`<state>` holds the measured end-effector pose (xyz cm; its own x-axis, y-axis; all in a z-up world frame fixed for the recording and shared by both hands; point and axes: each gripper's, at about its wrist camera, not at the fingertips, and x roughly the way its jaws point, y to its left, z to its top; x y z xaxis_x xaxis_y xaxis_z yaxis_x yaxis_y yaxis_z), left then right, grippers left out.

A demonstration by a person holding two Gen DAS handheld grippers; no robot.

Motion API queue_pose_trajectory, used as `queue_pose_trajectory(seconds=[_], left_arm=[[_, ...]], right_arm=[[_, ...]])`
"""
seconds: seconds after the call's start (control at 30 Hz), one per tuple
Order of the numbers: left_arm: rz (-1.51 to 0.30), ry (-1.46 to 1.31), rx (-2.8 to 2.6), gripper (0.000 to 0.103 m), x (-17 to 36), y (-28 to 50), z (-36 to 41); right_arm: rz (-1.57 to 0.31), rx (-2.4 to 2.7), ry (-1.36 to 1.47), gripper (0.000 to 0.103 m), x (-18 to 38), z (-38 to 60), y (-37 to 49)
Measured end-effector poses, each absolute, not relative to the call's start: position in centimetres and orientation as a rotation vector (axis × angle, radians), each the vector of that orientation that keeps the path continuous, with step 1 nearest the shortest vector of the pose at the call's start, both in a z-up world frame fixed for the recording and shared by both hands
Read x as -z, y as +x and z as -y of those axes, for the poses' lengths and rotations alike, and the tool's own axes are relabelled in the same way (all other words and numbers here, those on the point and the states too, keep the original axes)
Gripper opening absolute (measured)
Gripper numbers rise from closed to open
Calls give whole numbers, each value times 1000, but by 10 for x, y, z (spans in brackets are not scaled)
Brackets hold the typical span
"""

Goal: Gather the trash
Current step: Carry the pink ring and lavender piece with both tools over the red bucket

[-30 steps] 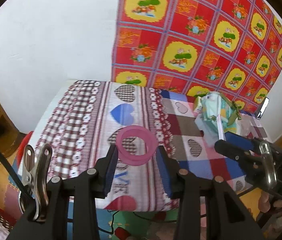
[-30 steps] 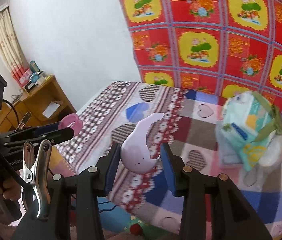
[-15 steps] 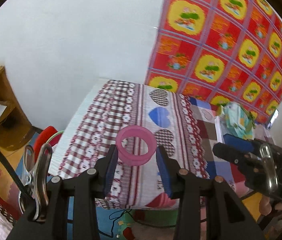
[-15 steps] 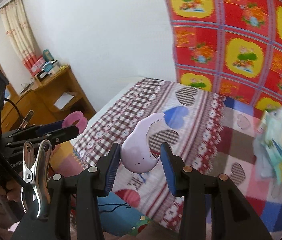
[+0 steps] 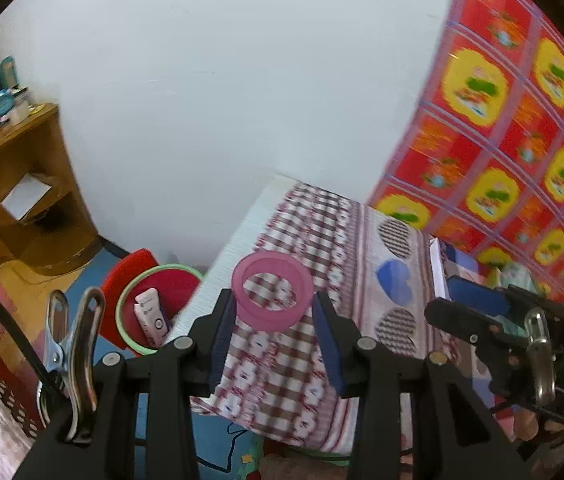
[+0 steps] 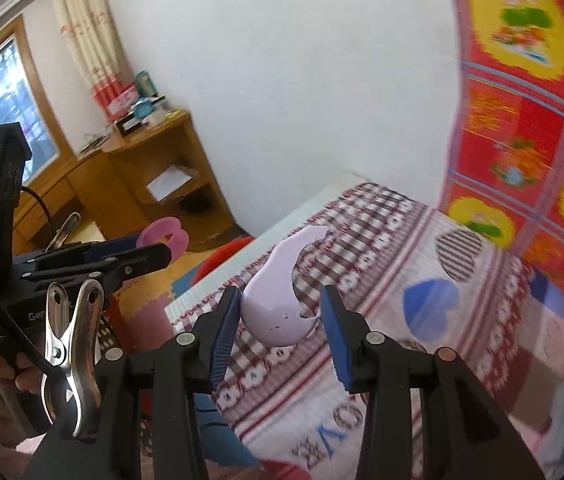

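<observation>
— What are you carrying?

— My left claw (image 5: pixel 274 320) grips a pink plastic ring (image 5: pixel 268 290); my right claw (image 6: pixel 280 322) holds a pale lilac curved plastic shell (image 6: pixel 278 304), touched by only one pad as far as I can tell.

— And where do they go?

— Probably the red bin with the green rim (image 5: pixel 154 304) on the floor beside the bed (image 5: pixel 322 320), a white tube (image 5: pixel 150 316) already in it.

— Risks?

— The lilac shell may slip in transit, or either piece could bounce off the rim.

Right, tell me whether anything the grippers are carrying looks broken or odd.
The lilac curved piece in the right gripper looks damaged: its lower right edge is jagged, with a notch broken out, like a shard of a shell. The pink ring in the left gripper looks whole. Nothing else stands out.
</observation>
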<state>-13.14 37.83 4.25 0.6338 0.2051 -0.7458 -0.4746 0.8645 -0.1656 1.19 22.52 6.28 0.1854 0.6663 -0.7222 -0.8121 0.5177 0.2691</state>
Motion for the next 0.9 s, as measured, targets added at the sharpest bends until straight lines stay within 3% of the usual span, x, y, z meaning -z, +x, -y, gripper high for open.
queue_pose_trajectory(seconds=[0.47, 0.9], left_arm=[[-786, -423, -557, 41, -34, -146, -462], [-861, -499, -542, 41, 11, -162, -557]], right_arm=[[-943, -1189, -223, 42, -53, -332, 26], [-1017, -1200, -256, 42, -32, -437, 7]])
